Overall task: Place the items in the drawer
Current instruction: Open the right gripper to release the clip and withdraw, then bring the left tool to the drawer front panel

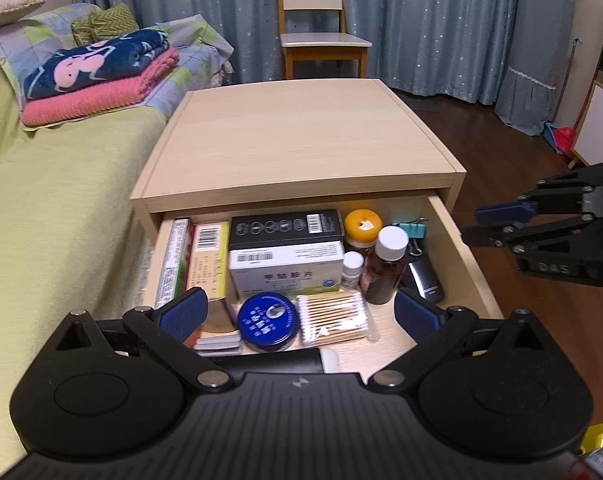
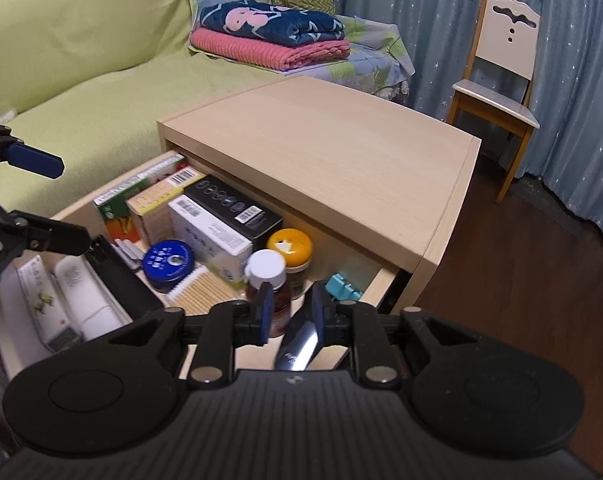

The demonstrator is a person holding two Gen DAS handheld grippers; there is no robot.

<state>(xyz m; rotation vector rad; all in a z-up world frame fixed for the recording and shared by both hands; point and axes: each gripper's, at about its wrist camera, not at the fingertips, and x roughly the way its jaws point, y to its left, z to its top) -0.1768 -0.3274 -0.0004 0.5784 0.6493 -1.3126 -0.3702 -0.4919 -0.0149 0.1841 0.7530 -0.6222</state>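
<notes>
Step in hand: the drawer (image 1: 459, 236) is standing open at frame centre and looking nearly full — by my reading the placing is about done and closing it is coming next.
Left gripper (image 1: 297, 312): hovering low over the drawer's front, jaws spread wide, holding nothing.
Right gripper (image 2: 289, 312): jaws drawn narrow and gripping nothing; in the left view it is hanging off the drawer's right edge, at mid right of the frame.
Items: boxes are filling the left and middle, a blue tin (image 1: 267, 321) and a cotton swab pack (image 1: 333, 317) are lying at the front, and a brown bottle (image 1: 385, 266) is standing right of centre beside a dark glossy object (image 2: 297, 346).
Next move: both grippers are needing to clear the drawer before any push.
In the way: the bottle's white cap is standing tall — whether it is clearing the cabinet top (image 1: 297, 140) I cannot tell.
</notes>
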